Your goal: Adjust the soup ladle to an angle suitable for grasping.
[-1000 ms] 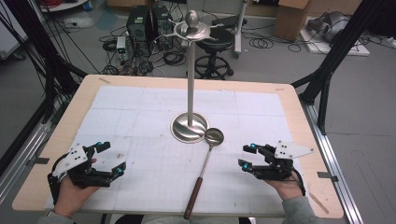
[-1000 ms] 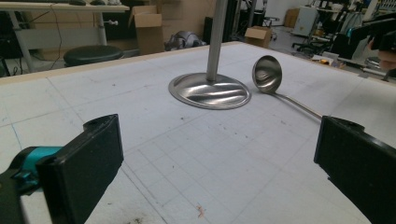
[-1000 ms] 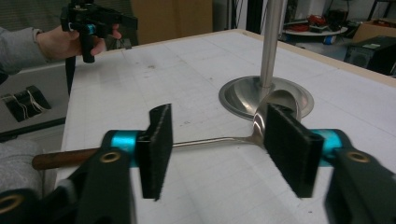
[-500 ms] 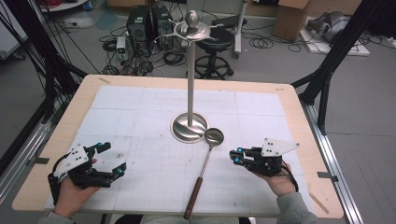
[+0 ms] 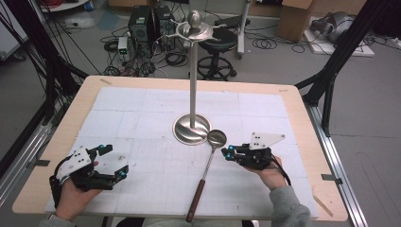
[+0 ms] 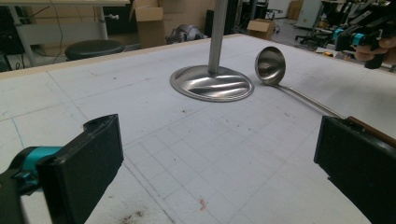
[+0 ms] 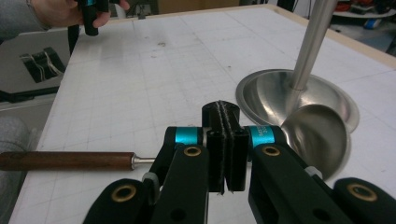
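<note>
A steel ladle lies on the white gridded mat, its bowl [image 5: 217,138] against the round base [image 5: 191,128] of a tall metal stand and its wooden handle [image 5: 196,201] pointing toward the front edge. My right gripper [image 5: 228,153] hovers just right of the ladle's thin shaft. Its jaws are pressed together with nothing between them [image 7: 224,140], the bowl [image 7: 316,133] to one side and the handle [image 7: 65,160] to the other. My left gripper [image 5: 115,161] rests at the front left with its jaws wide apart [image 6: 217,154], facing the ladle bowl [image 6: 270,65].
The stand's pole [image 5: 193,75] rises from the middle of the mat to a hooked top [image 5: 195,29]. The wooden table rim [image 5: 302,109] frames the mat. Black frame legs, cables, a stool and boxes stand on the floor beyond.
My right gripper has slid left toward the ladle's shaft and its jaws have come together. The left gripper and the ladle have stayed put.
</note>
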`<state>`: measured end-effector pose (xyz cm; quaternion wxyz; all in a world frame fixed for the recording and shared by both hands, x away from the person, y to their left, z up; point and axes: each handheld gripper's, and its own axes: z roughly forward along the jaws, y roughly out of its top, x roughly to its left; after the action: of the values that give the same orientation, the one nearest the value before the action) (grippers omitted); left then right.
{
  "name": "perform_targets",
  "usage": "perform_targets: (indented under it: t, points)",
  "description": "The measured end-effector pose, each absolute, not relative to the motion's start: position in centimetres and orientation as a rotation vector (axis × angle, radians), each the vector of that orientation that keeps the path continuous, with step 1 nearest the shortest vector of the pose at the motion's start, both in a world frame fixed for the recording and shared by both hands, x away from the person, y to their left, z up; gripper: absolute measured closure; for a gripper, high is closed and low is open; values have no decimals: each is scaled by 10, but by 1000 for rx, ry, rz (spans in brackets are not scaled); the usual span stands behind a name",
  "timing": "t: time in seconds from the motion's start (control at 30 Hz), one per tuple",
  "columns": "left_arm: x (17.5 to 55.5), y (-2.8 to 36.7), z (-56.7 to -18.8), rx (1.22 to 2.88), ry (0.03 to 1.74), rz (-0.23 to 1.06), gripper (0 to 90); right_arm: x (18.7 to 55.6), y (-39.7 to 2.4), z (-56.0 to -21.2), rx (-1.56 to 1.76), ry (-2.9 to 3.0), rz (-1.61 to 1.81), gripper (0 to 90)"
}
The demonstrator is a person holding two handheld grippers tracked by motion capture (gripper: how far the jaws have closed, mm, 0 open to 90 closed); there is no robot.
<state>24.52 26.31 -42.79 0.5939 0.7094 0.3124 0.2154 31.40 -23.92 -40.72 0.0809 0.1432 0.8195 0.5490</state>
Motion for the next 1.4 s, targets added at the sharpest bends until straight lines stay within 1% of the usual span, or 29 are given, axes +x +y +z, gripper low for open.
perform_targets:
  t: [0.23, 0.53, 0.87, 1.4]
  points:
    - [244, 263, -428, 1649, 724, 497, 18, 320, -223, -410, 407, 2499, 1589, 893]
    - [243, 264, -430, 1659, 737, 494, 18, 333, -197, -424, 407, 2592, 1468, 892]
    - [244, 264, -433, 1667, 750, 493, 18, 347, -184, -439, 425, 2640, 1400, 892]
    - [236, 272, -434, 1658, 783, 514, 18, 361, -170, -447, 455, 2669, 1291, 892]
